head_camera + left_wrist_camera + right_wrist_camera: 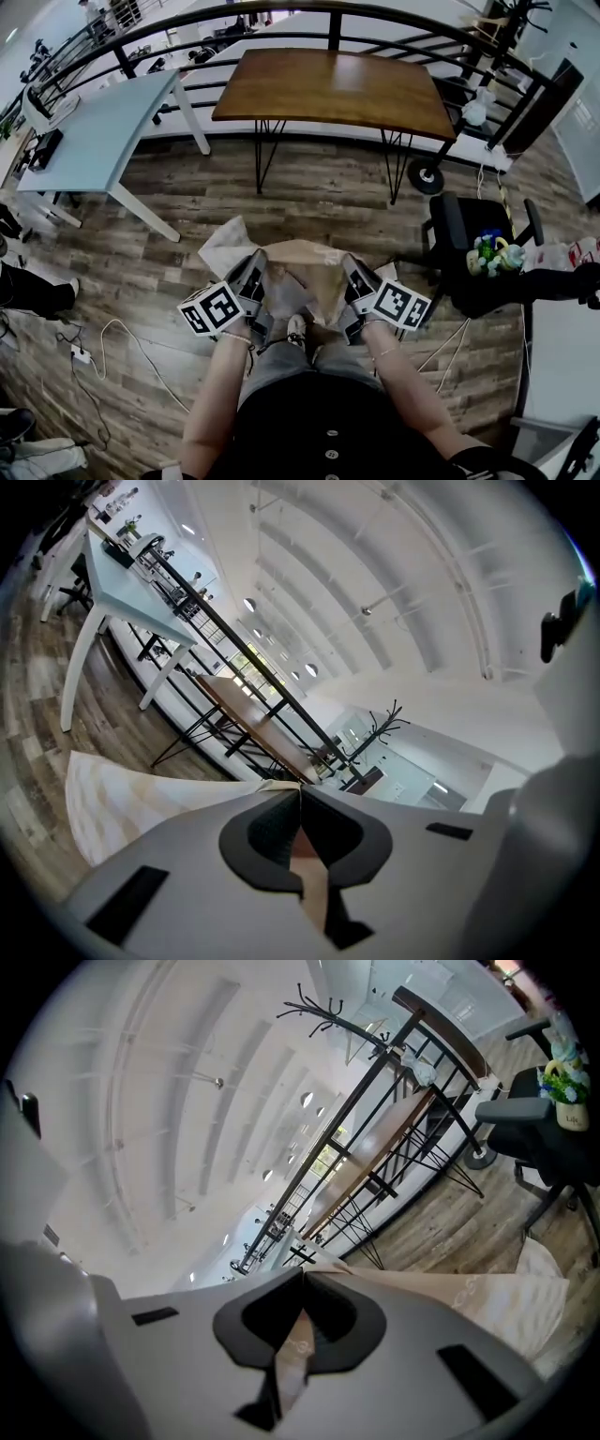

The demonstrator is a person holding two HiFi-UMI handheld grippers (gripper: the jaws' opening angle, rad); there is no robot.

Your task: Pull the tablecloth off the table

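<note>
Our left gripper (257, 265) and right gripper (352, 265) are each pinched tight on the top edge of the tablecloth (305, 267). It hangs between them, close to us and well apart from the brown table (337, 89). Its low end maybe touches the floor (169, 225). We should squeeze hard and lift both sides together.

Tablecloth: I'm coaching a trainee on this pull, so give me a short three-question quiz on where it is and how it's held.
1. True or false: the tablecloth lies on the brown table.
2. How many claws grip the tablecloth? A) none B) one C) two
3. Fill in: the floor is made of ____ planks.
Key: 1 false; 2 C, the left claw and right claw are both shut on it; 3 wood.
</note>
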